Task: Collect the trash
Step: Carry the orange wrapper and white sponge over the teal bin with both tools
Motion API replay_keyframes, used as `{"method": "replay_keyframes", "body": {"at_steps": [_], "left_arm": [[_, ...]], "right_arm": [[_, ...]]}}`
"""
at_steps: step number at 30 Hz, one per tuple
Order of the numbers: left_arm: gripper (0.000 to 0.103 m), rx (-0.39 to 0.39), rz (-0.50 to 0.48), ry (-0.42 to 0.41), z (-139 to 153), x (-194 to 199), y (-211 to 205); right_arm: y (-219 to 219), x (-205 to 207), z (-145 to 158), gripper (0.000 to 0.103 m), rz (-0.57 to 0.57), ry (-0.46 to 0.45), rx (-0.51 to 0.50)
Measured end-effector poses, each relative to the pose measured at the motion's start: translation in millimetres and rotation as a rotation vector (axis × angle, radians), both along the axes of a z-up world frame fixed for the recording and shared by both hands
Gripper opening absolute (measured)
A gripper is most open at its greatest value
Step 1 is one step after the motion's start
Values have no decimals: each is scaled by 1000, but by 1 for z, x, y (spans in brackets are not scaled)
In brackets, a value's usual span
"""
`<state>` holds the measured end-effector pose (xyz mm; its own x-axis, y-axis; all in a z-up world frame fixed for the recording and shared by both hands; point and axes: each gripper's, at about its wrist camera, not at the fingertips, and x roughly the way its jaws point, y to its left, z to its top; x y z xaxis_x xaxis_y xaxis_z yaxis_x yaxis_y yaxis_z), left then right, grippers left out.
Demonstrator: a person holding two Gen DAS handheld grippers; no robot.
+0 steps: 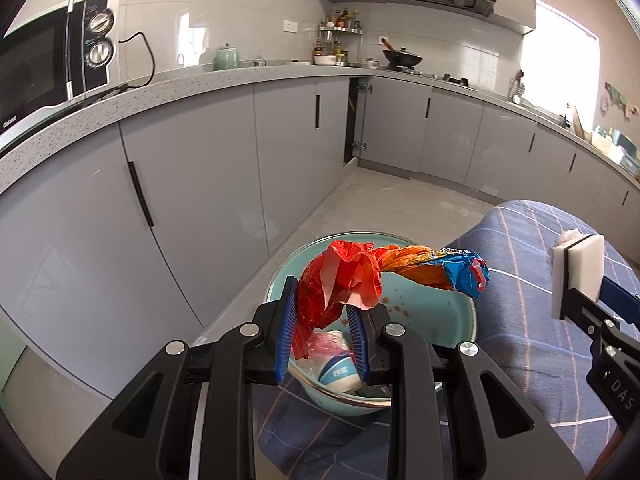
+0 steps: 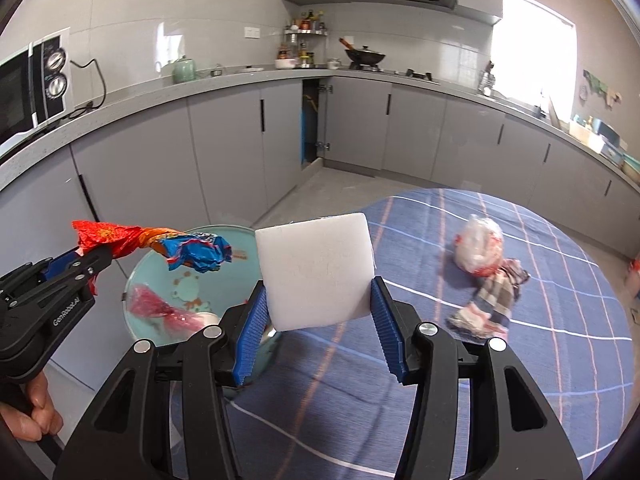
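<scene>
My left gripper (image 1: 322,312) is shut on a crumpled red, orange and blue snack wrapper (image 1: 360,276) and holds it above a light blue bowl (image 1: 460,312) at the table's left edge. The bowl holds a pink bag (image 2: 160,308) and a small cup (image 1: 338,372). The wrapper (image 2: 160,240) and left gripper (image 2: 86,260) also show in the right wrist view. My right gripper (image 2: 318,300) is shut on a white sponge block (image 2: 316,268), held above the table right of the bowl; it also shows in the left wrist view (image 1: 580,272).
A round table with a blue checked cloth (image 2: 400,380) carries a crumpled clear bag (image 2: 478,248) and a plaid cloth (image 2: 492,296) at the right. Grey kitchen cabinets (image 1: 200,168) and a counter with a microwave (image 1: 52,68) stand behind. One cabinet door (image 2: 310,128) is ajar.
</scene>
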<state>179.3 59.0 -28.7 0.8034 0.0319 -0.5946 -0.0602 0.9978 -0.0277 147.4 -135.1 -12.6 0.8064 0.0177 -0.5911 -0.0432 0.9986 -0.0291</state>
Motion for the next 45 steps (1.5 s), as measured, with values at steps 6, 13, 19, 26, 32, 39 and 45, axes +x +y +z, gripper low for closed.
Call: {"method": "replay_keyframes", "body": {"at_steps": [6,13,19,26,32,39,45], "left_arm": [[25,-7,30,7,-3,0,14],[25,-5,52,24,-8,3,22],[26,-8,71,53,-17,12,29],[26,-7,70,80,-27,22,30],[26,-9,71,101,-35,33,31],[26,-7,70,132,-45,51,28],[26,2,64,181,-58,70,18]], "right_arm": [[21,6,0,51,42,5,0],[37,18,-5,51,72,27,11],[48,31,-11,52,104,65,36],[53,41,-21,52,123,101,47],[54,51,-31,52,122,141,61],[57,67,-45,52,132,189,81],[59,84,-58,53,136,242,106]]}}
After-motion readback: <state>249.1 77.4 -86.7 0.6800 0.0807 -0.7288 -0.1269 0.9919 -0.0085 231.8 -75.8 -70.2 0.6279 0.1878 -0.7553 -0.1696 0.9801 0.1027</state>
